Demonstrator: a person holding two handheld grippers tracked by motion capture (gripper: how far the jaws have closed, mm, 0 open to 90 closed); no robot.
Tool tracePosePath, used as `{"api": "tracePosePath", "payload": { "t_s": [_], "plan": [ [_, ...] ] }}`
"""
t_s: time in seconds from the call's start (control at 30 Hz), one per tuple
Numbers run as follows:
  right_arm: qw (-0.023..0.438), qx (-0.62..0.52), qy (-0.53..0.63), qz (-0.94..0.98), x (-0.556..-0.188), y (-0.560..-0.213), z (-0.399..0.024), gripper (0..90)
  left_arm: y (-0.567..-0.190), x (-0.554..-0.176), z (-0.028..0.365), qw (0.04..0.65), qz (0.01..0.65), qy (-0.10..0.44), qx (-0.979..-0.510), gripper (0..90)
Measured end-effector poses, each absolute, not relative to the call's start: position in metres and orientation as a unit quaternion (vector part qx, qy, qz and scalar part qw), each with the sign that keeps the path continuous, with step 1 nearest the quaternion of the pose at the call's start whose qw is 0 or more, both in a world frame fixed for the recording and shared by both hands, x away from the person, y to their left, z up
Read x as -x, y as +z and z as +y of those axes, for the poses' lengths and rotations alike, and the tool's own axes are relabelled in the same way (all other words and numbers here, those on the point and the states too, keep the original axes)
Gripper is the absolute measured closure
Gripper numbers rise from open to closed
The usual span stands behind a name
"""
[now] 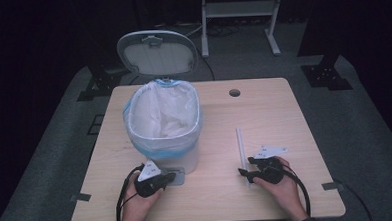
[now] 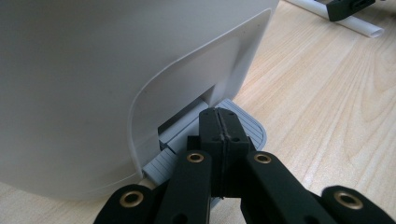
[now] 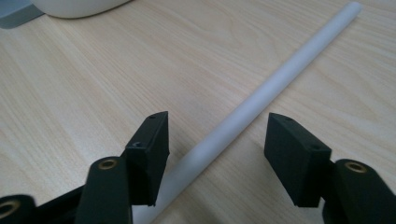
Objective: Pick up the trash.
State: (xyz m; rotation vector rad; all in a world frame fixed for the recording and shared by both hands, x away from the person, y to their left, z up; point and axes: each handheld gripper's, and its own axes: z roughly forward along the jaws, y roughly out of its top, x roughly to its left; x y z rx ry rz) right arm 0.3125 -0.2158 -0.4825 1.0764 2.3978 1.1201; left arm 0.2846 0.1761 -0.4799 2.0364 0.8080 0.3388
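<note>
A white pedal bin with a plastic liner stands on the left half of the wooden table, and its lid is up; the left gripper rests with its jaws pressed together on the grey pedal at the foot of the bin, and nothing is between them. A thin white tube lies flat on the right half of the table, with its long axis running away from the person; the right gripper is at the near end of it, with its jaws apart, one on each side of the tube, not yet touching it. The right hand is clearly the nearer one; I judge that closing across the tube comes next, and the bin waits to the left.
</note>
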Motion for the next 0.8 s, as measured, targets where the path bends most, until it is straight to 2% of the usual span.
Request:
{"api": "tracePosePath", "payload": {
  "t_s": [0.33, 0.8],
  "plan": [
    [0.164, -0.372, 0.382, 0.83, -0.3108, -0.4836, -0.2173, 50.1, -0.4799, -0.2846, 0.1762, 0.446, 0.326, 0.136, -0.822, 89.9],
    [0.173, -0.384, 0.383, 0.822, -0.3098, -0.4839, -0.2222, 61.7, -0.4799, -0.2842, 0.1759, 0.445, 0.325, 0.138, -0.823, 89.9]
  ]
}}
